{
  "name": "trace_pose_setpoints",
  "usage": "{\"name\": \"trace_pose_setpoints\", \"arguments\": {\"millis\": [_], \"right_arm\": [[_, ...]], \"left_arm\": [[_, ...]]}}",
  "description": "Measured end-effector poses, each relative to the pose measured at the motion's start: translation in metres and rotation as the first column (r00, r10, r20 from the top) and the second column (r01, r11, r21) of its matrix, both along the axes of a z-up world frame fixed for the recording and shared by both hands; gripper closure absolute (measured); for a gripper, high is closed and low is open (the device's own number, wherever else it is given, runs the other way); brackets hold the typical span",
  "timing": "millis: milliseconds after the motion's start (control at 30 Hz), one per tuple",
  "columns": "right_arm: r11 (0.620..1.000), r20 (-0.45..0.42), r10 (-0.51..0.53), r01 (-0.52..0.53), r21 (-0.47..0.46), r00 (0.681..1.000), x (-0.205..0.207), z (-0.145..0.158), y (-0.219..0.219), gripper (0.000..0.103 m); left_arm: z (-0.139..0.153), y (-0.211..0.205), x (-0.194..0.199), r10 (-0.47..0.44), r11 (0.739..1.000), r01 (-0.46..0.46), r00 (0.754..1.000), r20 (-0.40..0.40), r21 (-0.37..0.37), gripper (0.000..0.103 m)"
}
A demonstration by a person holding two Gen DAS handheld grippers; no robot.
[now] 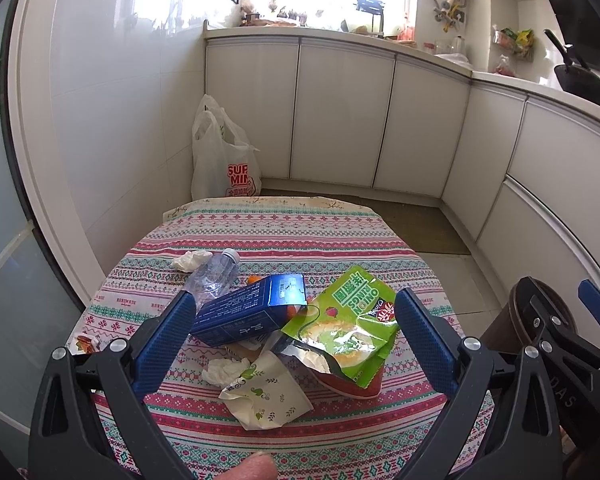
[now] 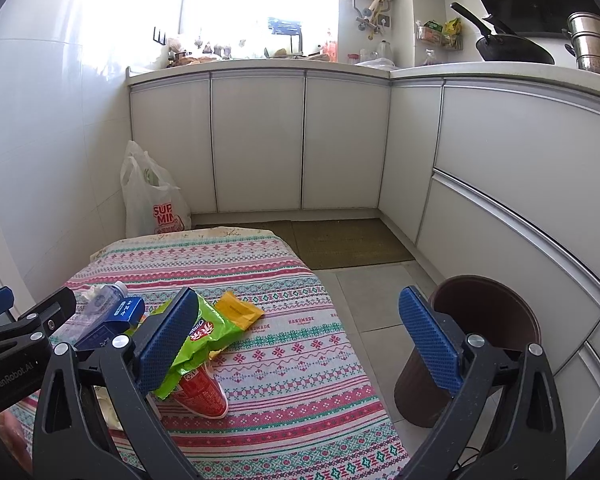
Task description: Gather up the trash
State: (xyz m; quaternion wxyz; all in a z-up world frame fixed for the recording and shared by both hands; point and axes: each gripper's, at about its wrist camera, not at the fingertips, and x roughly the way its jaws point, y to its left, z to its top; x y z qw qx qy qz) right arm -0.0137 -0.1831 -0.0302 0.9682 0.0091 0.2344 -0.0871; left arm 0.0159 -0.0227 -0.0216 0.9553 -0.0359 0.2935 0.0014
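Note:
Trash lies in a pile on the patterned tablecloth (image 1: 268, 232): a blue carton (image 1: 248, 312), a clear plastic bottle (image 1: 214, 276), a green onion-rings bag (image 1: 348, 324) over a red cup (image 2: 202, 394), a printed paper wrapper (image 1: 268, 396), crumpled tissues (image 1: 190, 260) and a yellow packet (image 2: 238, 310). My left gripper (image 1: 296, 340) is open and empty, hovering over the pile. My right gripper (image 2: 300, 344) is open and empty, at the table's right side. A brown bin (image 2: 472, 344) stands on the floor to the right of the table; its rim also shows in the left wrist view (image 1: 518, 312).
A white plastic shopping bag (image 1: 220, 156) leans in the corner behind the table. White cabinets (image 2: 260, 140) run along the back and right. A mat (image 2: 340, 240) lies on the tiled floor. A pan (image 2: 512, 50) and a pot (image 2: 594, 44) sit on the counter.

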Motion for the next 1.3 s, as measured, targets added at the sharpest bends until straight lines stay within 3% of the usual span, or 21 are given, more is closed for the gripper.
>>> {"name": "trace_pose_setpoints", "arguments": {"millis": [1300], "right_arm": [[1.0,-0.028,-0.007,0.007,0.004,1.0,0.0041,-0.0088,-0.0017,0.007]], "left_arm": [[-0.004,0.0037,0.0031,0.019,1.0,-0.019,1.0,-0.022,0.01,0.007]]}}
